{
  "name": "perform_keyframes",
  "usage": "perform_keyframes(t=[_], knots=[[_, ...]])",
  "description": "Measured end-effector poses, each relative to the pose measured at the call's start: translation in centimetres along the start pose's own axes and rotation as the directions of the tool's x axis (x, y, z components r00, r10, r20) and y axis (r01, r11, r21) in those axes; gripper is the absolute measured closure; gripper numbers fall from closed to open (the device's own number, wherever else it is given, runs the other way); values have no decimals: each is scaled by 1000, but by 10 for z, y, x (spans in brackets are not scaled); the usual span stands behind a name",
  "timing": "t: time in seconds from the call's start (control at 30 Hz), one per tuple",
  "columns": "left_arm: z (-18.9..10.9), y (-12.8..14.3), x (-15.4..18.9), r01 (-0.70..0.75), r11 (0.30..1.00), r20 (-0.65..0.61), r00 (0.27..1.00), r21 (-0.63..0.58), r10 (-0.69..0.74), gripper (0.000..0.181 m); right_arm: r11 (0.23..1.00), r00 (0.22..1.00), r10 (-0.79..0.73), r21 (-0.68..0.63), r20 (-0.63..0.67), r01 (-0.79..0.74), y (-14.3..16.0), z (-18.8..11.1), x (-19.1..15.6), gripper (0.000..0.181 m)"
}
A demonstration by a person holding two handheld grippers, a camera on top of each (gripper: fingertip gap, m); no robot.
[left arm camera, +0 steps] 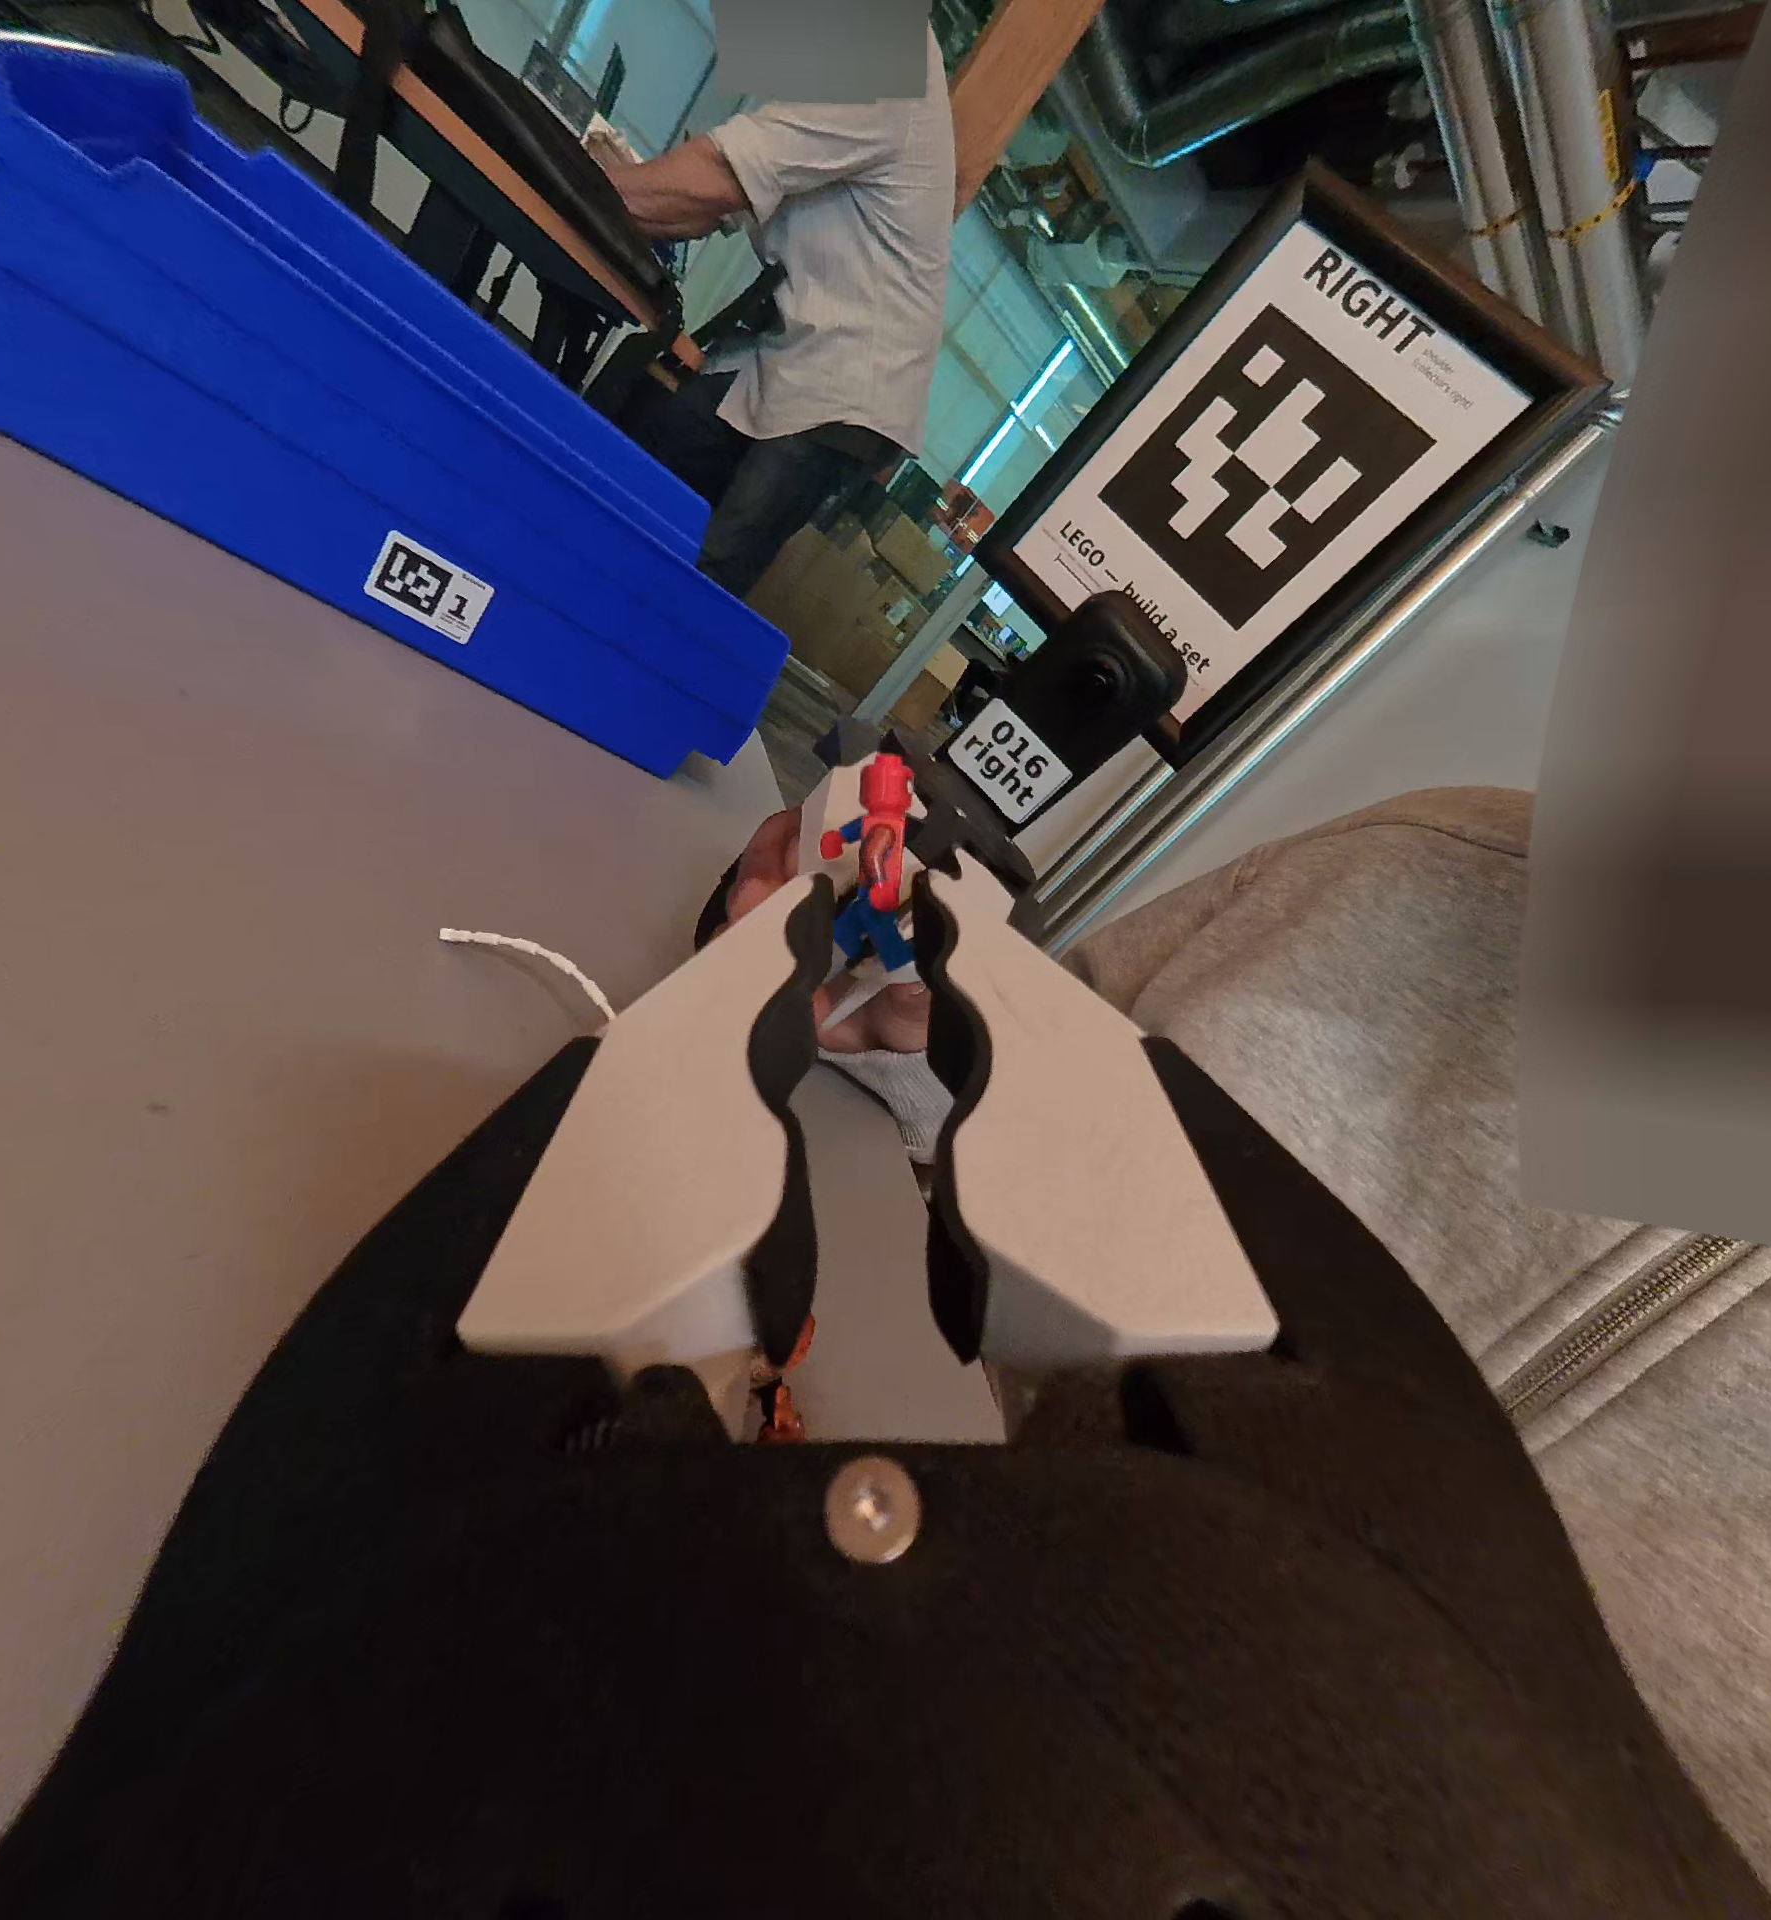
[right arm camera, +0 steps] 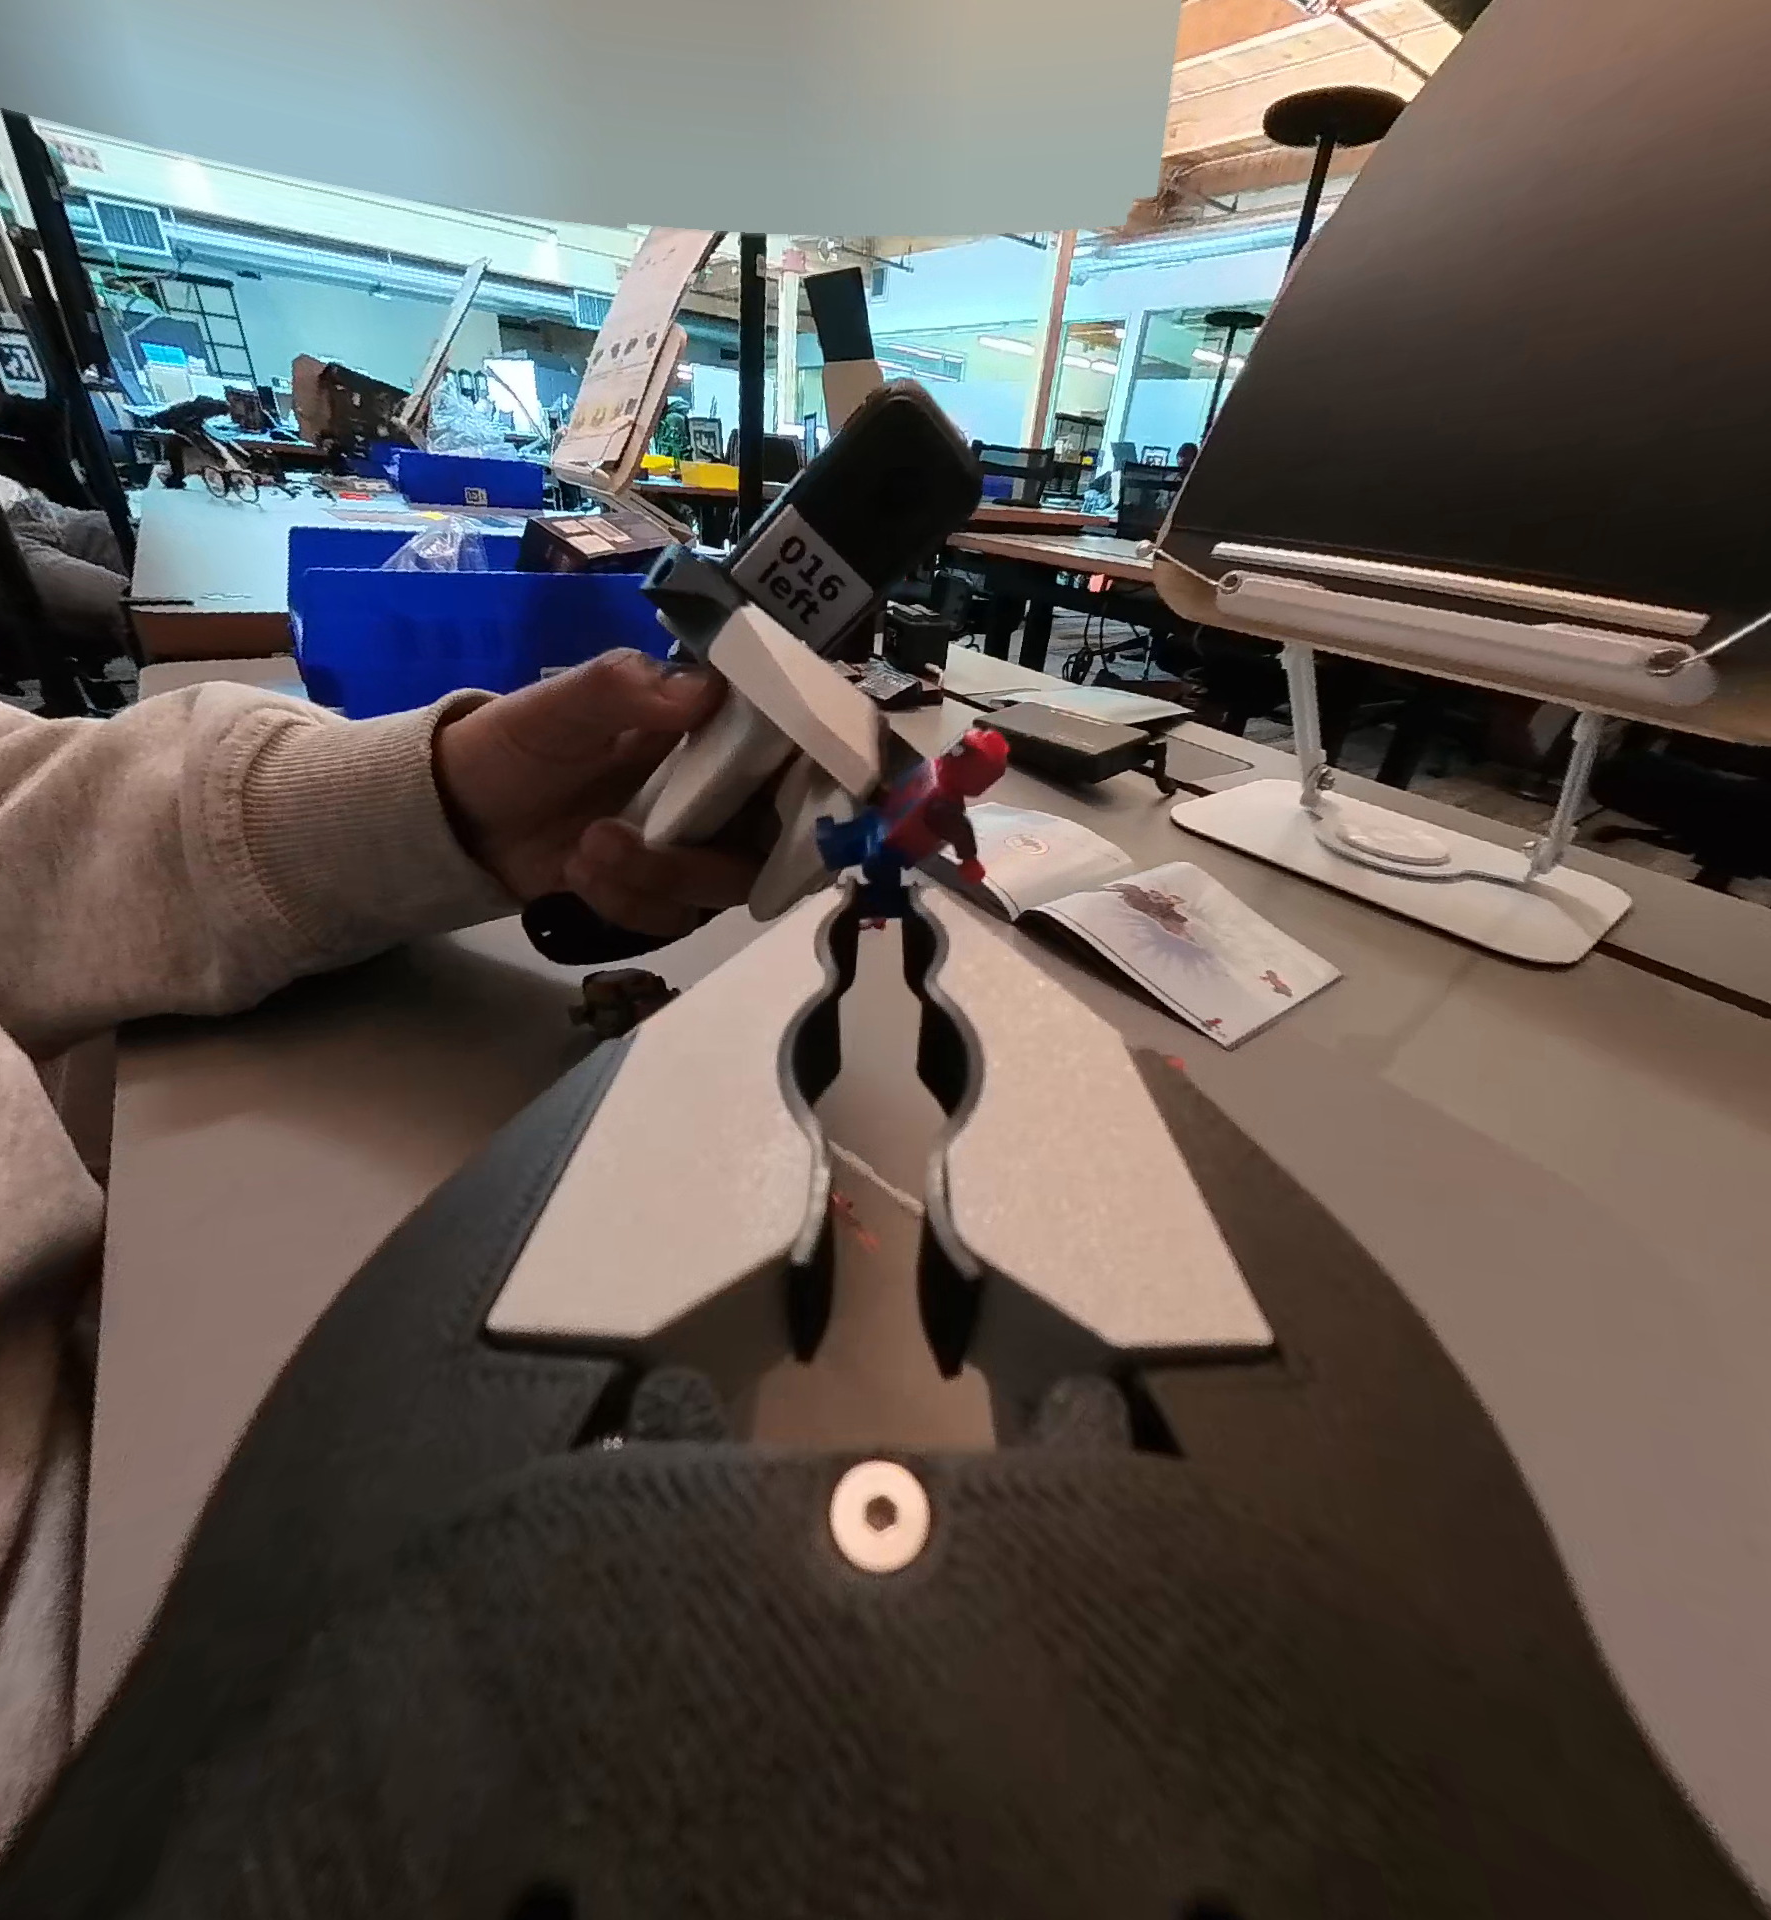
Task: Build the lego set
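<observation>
A red and blue minifigure is held in the air between both grippers. My left gripper is shut on its blue legs, with the red torso and head sticking out past the tips. In the right wrist view the minifigure lies tilted, head to the right. My right gripper meets it from below, its tips closed on a lower part of the figure. The left gripper's white fingers clamp the leg end. A hand holds the left gripper.
A blue bin stands on the grey table at the far left. A white string piece and a small brown-orange build lie on the table. An open instruction booklet and a stand's white base are to the right. The tips of both grippers are at nearly the same place.
</observation>
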State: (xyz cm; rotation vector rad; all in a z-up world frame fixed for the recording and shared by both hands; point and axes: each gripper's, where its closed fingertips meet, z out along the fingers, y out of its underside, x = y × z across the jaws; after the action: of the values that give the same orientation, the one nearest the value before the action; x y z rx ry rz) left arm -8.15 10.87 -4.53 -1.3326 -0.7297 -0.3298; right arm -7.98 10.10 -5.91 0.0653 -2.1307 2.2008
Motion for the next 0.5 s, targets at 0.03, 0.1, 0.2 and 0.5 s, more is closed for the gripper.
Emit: perform_keyframes(t=[0.03,0.1,0.2,0.5], knots=[[0,1,0,-2,1000,2,1000,-3,2,171,1000,1000,-2,-2,1,2,0,0,0,176],[1,1,1,-5,1000,-4,1000,-9,5,175,1000,1000,-3,-2,1,3,0,0,-1,176],[1,1,2,-22,1000,4,1000,-12,22,176,1000,1000,2,6,8,-2,-1,-1,-1,176],[-2,-1,1,-14,1000,1,1000,-1,14,176,949,962,252,170,105,-267,-22,-16,11,153]])
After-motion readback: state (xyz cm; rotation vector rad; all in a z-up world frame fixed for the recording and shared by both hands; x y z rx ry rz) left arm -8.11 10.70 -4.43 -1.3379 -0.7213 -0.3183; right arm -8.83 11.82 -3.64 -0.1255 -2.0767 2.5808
